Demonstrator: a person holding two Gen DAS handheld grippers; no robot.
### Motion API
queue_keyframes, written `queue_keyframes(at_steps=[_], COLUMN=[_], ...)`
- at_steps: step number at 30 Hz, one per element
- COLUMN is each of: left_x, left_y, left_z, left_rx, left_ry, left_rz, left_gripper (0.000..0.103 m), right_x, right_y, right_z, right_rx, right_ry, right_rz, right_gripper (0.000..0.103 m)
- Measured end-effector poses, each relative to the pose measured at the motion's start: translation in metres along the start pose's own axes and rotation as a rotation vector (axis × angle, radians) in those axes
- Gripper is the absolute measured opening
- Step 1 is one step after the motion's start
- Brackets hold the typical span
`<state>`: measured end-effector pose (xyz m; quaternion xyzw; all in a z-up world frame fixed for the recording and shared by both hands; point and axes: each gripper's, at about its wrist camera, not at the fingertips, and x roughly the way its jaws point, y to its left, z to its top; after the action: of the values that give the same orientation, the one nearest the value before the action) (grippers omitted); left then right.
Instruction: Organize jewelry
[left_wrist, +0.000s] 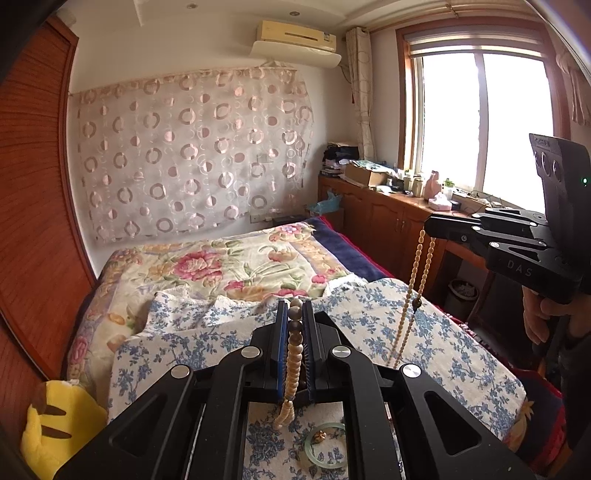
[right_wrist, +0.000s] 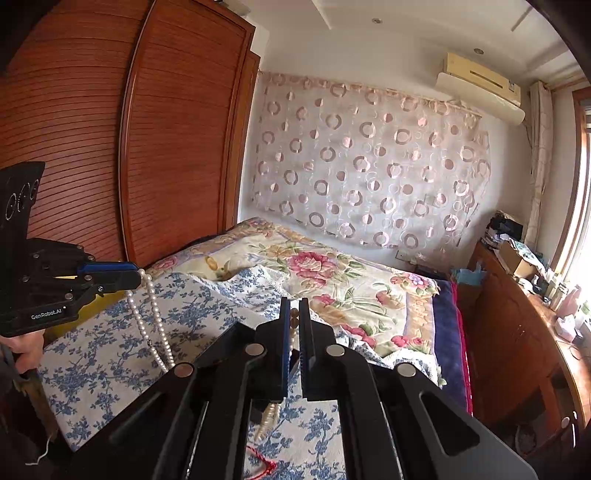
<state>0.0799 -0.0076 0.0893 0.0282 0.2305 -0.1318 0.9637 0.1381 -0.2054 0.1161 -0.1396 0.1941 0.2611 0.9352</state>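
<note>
My left gripper (left_wrist: 294, 304) is shut on a strand of cream beads (left_wrist: 295, 347) with a few darker beads; the strand's end dangles below the jaws. At the right, my right gripper (left_wrist: 428, 227) is shut on a loop of cream beads (left_wrist: 415, 280) that hangs toward the cloth. In the right wrist view, my right gripper (right_wrist: 294, 302) pinches beads (right_wrist: 294, 319), and the left gripper (right_wrist: 138, 277) holds a pale bead loop (right_wrist: 149, 317). Whether it is one necklace I cannot tell. A green bangle (left_wrist: 341, 428) and a red cord (right_wrist: 263, 462) lie on the blue floral cloth (left_wrist: 443, 332).
The cloth covers the near end of a bed with a floral blanket (left_wrist: 229, 258). A wooden wardrobe (right_wrist: 177, 147) stands on the left and a cluttered wooden cabinet (left_wrist: 391, 214) under the window on the right. A yellow plush toy (left_wrist: 55, 424) lies at the bed's left edge.
</note>
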Motion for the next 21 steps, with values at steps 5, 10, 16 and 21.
queue_keyframes(at_steps=[5,10,16,21], left_x=[0.005,0.013,0.021,0.029], left_y=[0.003,0.002,0.0,0.002], left_z=[0.008,0.02,0.035,0.044], left_rx=[-0.005,0.008,0.019,0.016], left_ry=[-0.007,-0.018,-0.034,-0.036], left_rz=[0.003,0.007,0.006,-0.007], left_gripper=[0.007,0.007,0.007,0.007], right_x=[0.009,0.023,0.051,0.079], right_y=[-0.003,-0.011,-0.022,-0.023], right_z=[0.009,0.026,0.04,0.045], right_rx=[0.0,0.001,0.035,0.044], right_ry=[-0.014,-0.028,-0.014,0.01], right_rz=[0.002,0.004,0.032,0.032], right_gripper=[0.005,0.005,0.005,0.005])
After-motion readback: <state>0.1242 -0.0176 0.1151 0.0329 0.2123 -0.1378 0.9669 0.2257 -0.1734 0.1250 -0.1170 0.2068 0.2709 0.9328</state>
